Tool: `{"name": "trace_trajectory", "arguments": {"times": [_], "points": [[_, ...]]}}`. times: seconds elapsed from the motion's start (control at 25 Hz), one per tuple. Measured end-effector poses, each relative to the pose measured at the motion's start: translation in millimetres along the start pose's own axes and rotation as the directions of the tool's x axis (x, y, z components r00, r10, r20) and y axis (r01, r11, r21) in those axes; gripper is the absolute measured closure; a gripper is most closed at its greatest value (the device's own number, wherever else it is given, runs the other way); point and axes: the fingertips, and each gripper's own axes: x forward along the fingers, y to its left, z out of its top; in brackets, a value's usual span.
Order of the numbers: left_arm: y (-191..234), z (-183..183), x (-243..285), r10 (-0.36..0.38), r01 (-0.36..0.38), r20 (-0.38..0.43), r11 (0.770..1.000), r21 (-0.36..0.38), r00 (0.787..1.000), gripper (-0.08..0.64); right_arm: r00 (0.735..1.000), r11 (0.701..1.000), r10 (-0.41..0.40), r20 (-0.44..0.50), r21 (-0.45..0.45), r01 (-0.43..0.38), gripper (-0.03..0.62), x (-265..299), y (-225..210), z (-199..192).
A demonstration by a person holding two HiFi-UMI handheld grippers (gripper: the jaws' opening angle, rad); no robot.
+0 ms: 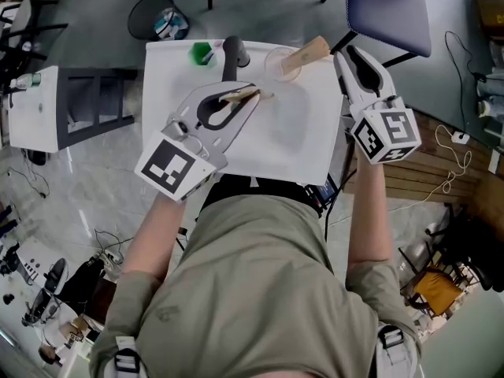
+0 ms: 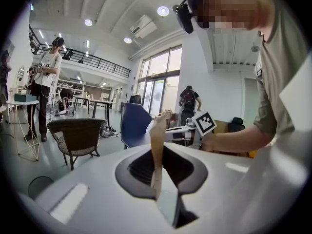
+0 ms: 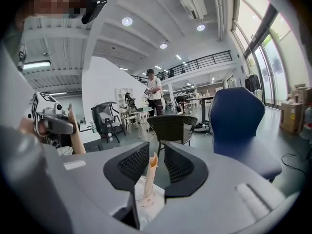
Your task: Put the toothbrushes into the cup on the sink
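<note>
A white sink (image 1: 311, 144) lies below me, with a clear cup (image 1: 273, 66) on its back rim. My left gripper (image 1: 250, 94) hovers over the basin, shut on a wooden toothbrush (image 1: 239, 96). In the left gripper view that toothbrush (image 2: 157, 145) stands up between the closed jaws (image 2: 158, 172). My right gripper (image 1: 343, 53) is at the sink's back right corner, shut on a second wooden toothbrush (image 1: 307, 53) that slants down to the cup's mouth. This toothbrush (image 3: 150, 177) shows between the right gripper's (image 3: 156, 162) jaws. I cannot tell whether its end is inside the cup.
A black faucet (image 1: 234, 53) and a small green object (image 1: 203, 53) stand on the sink's back rim. A blue chair (image 1: 386, 6) is behind the sink, a bin (image 1: 157, 16) at back left, a white cabinet (image 1: 35, 109) to the left. People stand farther off in the room.
</note>
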Motion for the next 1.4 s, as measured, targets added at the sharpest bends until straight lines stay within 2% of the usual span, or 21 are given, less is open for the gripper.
{"name": "trace_trajectory", "arguments": {"times": [0.4,0.8,0.92,1.4], "points": [[11,9,18,0.039,-0.037,-0.033,0.997,0.064,0.999,0.525,1.000,0.999,0.003,0.016,0.032,-0.004,0.508,-25,-5,6],[22,3,51,0.062,-0.060,-0.030,0.996,0.061,0.998,0.525,1.000,0.998,-0.005,-0.009,0.069,0.006,0.508,-45,-25,-10],[23,-2,59,0.079,-0.077,-0.047,0.996,0.038,0.996,0.525,1.000,0.997,-0.013,-0.018,0.080,0.014,0.508,-51,-32,-16],[30,-14,80,0.126,-0.124,-0.069,0.992,0.035,0.990,0.525,0.999,0.994,-0.013,-0.044,0.107,0.018,0.508,-61,-47,-32]]}}
